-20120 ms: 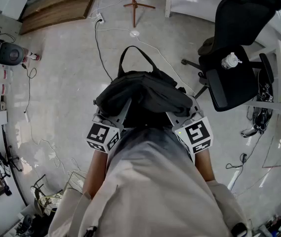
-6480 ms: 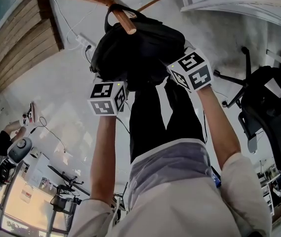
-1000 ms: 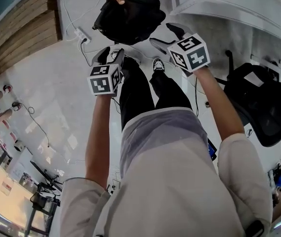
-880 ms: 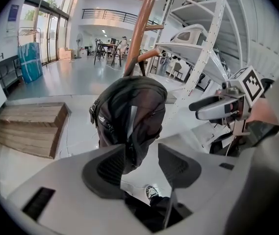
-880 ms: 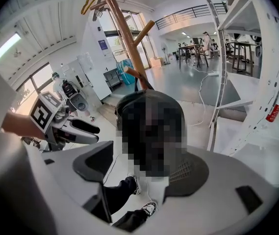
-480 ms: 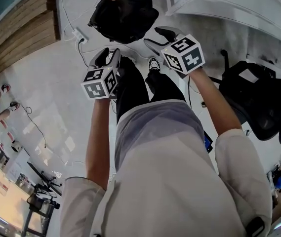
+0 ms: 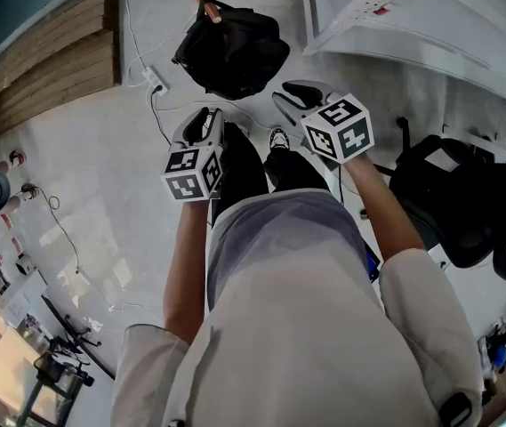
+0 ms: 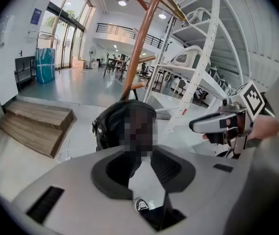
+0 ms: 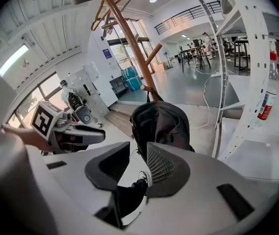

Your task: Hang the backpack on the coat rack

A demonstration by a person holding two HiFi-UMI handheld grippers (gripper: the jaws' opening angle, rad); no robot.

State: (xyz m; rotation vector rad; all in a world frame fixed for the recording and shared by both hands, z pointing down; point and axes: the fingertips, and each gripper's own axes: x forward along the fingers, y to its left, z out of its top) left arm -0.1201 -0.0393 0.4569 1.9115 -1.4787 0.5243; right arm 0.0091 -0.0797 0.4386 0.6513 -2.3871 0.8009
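- Wooden steps [image 7: 48,56] are seen on the floor, well to the left of the coat rack [image 8: 141,43].
- A white power strip [image 7: 155,80] with its cable is laid on the floor between the steps and the coat rack's foot, nearer the rack.
- The left gripper [image 7: 204,121] is held up short of the coat rack, low and to its left, apart from the bag. Its jaws have just been closing. A narrow gap is left between the pads [image 8: 166,168] and nothing is pinched, only floor and a shoe are seen through it.
- The backpack [image 7: 230,50] is black and is hung on the coat rack by its top loop, over a short wooden peg [image 8: 138,85]. The bag's body is hung down beside the brown pole, off the floor. Neither gripper is touching it.
- The person's black trousers and shoes [image 7: 278,138] are seen below the bag, on the near side of the coat rack.
- The right gripper [image 7: 299,92] is held short of the coat rack, low and to its right, level with the left one. Its jaws have just been closing. The pads [image 9: 161,163] are set a little apart, with nothing between them.
- White shelving [image 7: 413,16] is stood just to the right of the coat rack, with a bottle [image 9: 266,104] kept on one shelf.
- A black office chair [image 7: 453,198] is placed well to the right of the coat rack, past the shelving.
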